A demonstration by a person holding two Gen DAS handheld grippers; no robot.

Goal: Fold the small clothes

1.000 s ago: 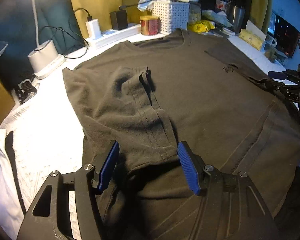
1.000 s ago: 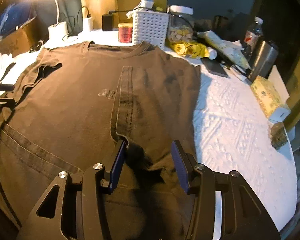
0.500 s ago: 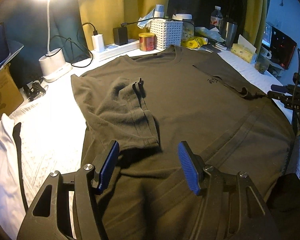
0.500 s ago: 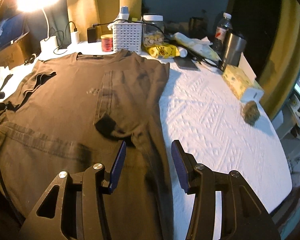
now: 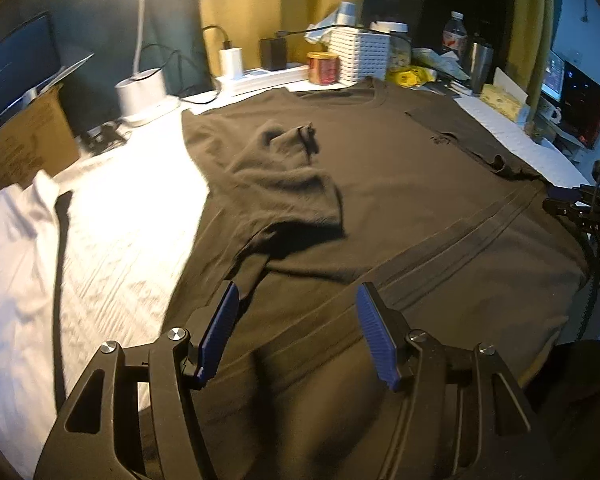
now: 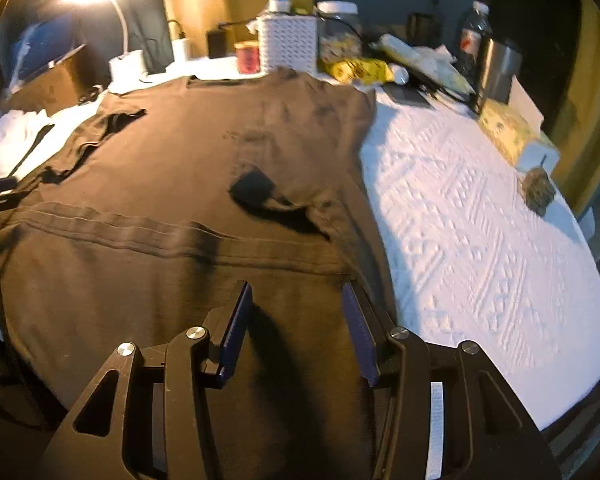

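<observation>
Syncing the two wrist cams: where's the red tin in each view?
Left wrist: red tin upper centre, past the shirt's collar, just left of the white basket.
Right wrist: red tin upper left of centre, again just left of the white basket.
Shared landmark: the white basket beside it.

A home bedroom: white bedspread [image 6: 480, 216], desk lamp [image 5: 142, 88], cluttered bedside shelf.
</observation>
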